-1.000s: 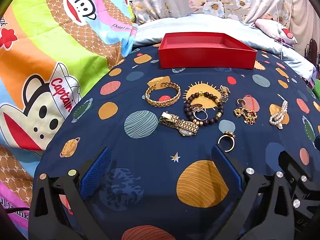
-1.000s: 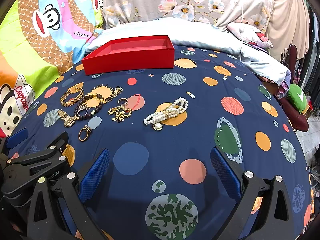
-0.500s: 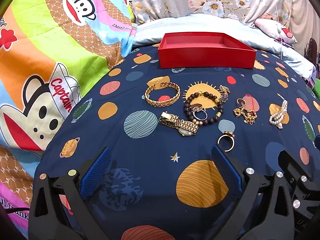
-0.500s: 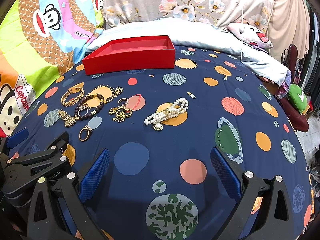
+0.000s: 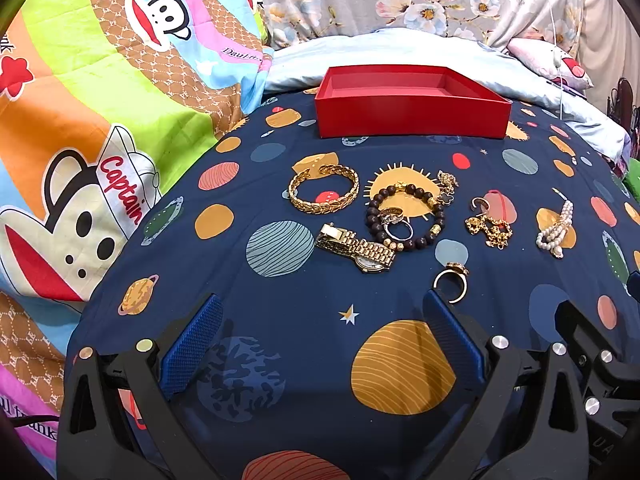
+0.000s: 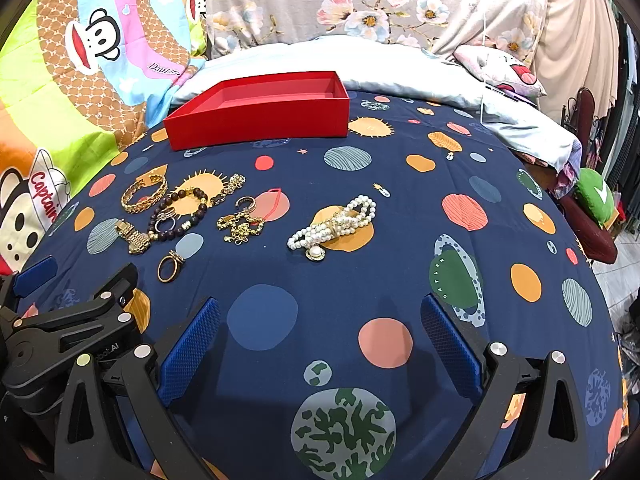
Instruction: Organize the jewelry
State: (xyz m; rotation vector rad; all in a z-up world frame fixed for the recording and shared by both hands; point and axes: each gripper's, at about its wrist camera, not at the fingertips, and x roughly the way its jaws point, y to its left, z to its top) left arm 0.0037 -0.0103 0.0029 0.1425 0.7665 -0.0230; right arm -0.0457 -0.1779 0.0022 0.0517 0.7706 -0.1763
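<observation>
The left gripper (image 5: 320, 332) is held with its jaws spread wide and nothing between them, low over the planet-print sheet (image 5: 280, 320). The right gripper (image 6: 320, 332) is likewise spread and empty, just beside the left one.

From left to right, the jewelry is laid out on the sheet as follows: a gold chain bracelet (image 5: 323, 194), a gold watch (image 5: 358, 248) touching a dark bead bracelet (image 5: 404, 216) with a silver ring (image 5: 396, 227) inside it, a gold ring (image 5: 451, 282) nearest the left gripper, a tangled gold chain (image 5: 488, 228), and a pearl strand (image 6: 334, 224). The red box (image 5: 408, 104) stands empty behind them, well apart from both grippers.

Several pieces are seen touching or overlapping. If the watch is lifted, the bead bracelet is likely to be dragged along. The small rings may be pressed into the soft bedding and slip from the pads. The tangled chain may be caught only partly and trail.

"Captain" is read on the cartoon blanket (image 5: 100, 140); "SATURN" is printed beside a green planet (image 6: 454, 274).
</observation>
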